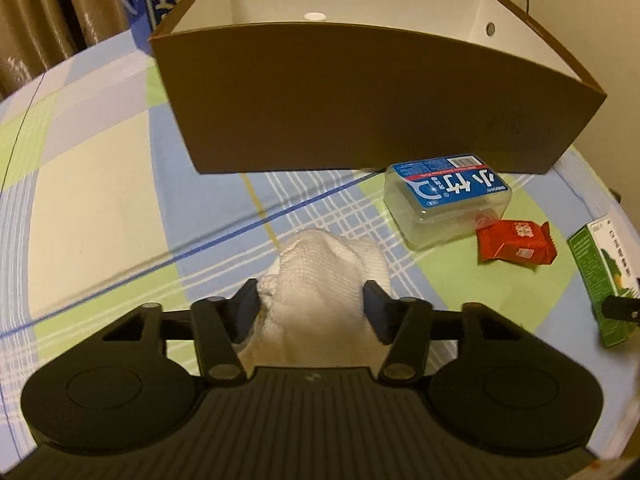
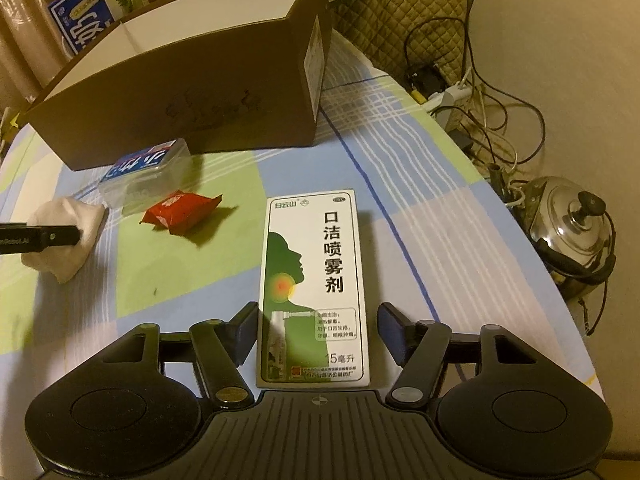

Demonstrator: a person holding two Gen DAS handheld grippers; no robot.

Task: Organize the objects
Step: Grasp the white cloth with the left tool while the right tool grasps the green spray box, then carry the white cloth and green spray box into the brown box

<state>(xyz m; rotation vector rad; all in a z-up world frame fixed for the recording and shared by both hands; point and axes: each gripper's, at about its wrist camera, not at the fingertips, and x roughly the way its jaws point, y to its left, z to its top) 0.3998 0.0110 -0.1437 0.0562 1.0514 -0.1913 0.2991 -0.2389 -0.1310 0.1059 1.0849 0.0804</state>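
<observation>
My left gripper is shut on a white folded cloth, whose sides bulge against both pads; the cloth sits low on the checked sheet. My right gripper is open, its fingers either side of a flat green-and-white spray carton. The left pad touches the carton and the right pad stands a little apart. The carton also shows at the left wrist view's right edge. A clear plastic box with a blue label and a red packet lie between the grippers. An open brown cardboard box stands behind them.
The checked sheet ends in a curved edge on the right. Beyond it, a steel kettle and tangled cables lie on the floor. A blue printed carton and curtains stand behind the cardboard box.
</observation>
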